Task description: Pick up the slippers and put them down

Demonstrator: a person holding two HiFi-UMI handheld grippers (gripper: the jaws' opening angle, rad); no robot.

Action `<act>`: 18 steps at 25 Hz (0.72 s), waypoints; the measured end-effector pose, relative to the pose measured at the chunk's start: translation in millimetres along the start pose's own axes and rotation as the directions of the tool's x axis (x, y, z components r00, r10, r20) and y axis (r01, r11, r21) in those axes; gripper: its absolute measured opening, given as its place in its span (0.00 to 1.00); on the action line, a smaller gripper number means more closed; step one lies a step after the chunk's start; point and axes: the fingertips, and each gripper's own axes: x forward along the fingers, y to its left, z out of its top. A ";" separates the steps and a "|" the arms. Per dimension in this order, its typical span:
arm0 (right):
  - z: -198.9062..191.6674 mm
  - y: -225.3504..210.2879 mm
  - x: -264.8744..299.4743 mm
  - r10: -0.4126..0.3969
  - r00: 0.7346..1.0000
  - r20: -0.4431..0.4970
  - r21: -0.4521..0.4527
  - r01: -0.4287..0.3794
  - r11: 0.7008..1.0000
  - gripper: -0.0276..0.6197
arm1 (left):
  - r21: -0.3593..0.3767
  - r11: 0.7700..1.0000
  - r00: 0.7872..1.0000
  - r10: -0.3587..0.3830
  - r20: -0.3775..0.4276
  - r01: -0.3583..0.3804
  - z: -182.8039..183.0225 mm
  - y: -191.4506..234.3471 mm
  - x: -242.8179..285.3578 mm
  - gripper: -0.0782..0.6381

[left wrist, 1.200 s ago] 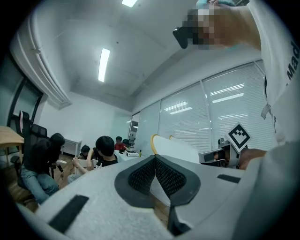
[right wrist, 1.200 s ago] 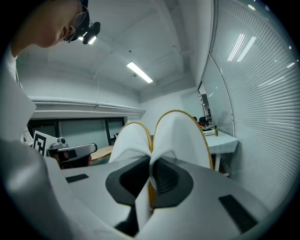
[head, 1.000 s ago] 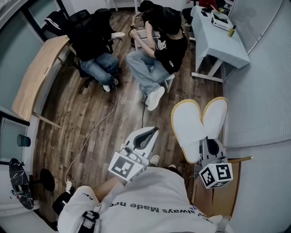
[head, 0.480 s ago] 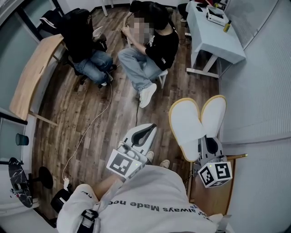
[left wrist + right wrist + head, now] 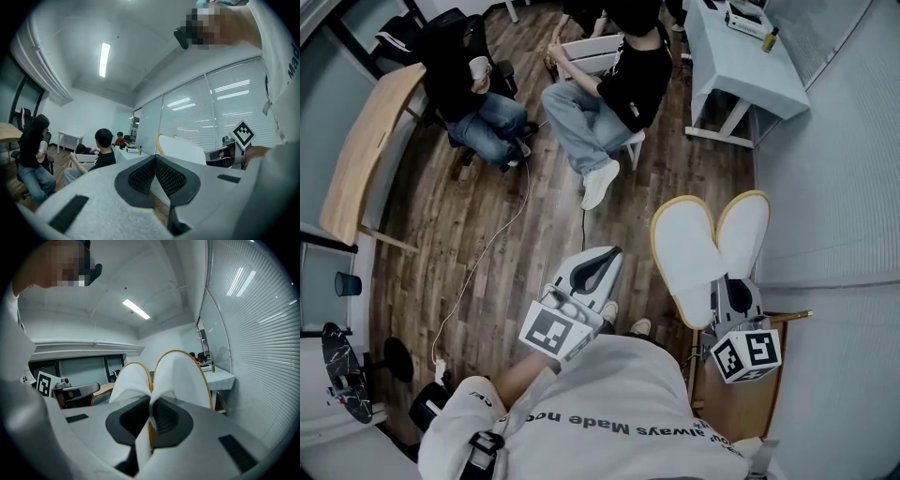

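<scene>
Head view: slippers (image 5: 712, 248) up, put-down left

Both slippers are off the floor (image 5: 487, 244), pinched together at one end by my right gripper (image 5: 731, 291), close to the wall (image 5: 834, 187). My left gripper (image 5: 598, 269) is closed on nothing. Pickup looks done; setting them down remains.

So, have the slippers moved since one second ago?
Yes. The slippers have drawn back from the white table; the gap between them has grown.

Left tongs (image 5: 154, 160) closed, right tongs (image 5: 150, 408) clamped.
</scene>
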 end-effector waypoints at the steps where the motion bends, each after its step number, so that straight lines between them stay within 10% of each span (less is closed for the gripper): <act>1: -2.6 -2.1 0.7 -0.002 1.000 -0.004 0.002 0.002 1.000 0.08 | -0.001 1.000 1.000 0.001 -0.005 -0.001 -3.1 0.6 1.5 0.12; 18: -64.1 -21.3 4.1 -0.038 0.992 -0.119 0.063 0.046 0.997 0.08 | -0.031 0.999 0.996 -0.014 -0.089 0.011 -55.1 3.6 16.8 0.12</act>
